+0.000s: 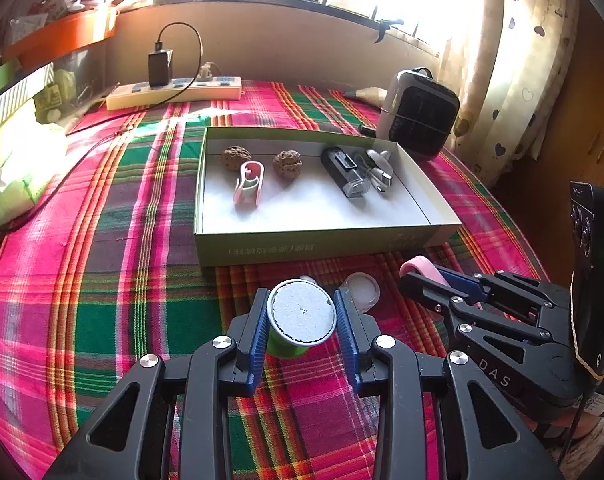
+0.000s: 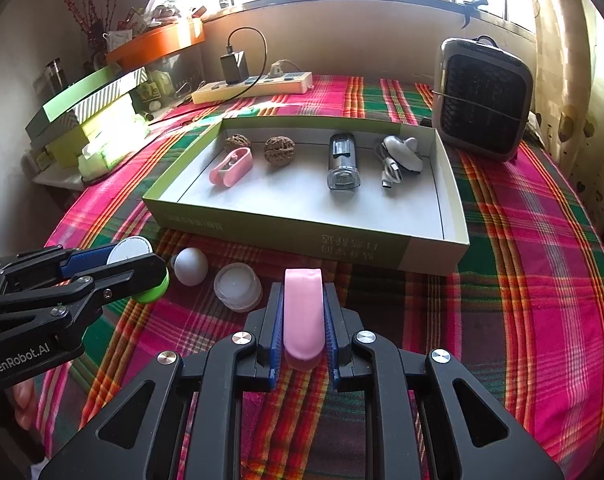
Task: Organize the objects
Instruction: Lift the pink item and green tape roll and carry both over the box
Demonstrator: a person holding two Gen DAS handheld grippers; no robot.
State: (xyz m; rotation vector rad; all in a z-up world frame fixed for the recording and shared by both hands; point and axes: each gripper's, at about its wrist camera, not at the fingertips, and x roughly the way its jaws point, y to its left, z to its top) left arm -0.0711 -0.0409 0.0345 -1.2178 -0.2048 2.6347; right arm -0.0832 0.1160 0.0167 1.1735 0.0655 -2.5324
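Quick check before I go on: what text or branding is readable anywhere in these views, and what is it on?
"GenRobot.AI": on the left gripper body, seen from the right wrist.
"DAS": on the right gripper body, seen from the left wrist.
Printed characters on the box front wall: too blurred to read.
Nothing else legible.

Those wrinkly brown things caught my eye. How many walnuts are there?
2, both inside the open box, near its far wall. One walnut sits at the far left end behind the pink clip; the other walnut lies just right of it. More could be hidden elsewhere.
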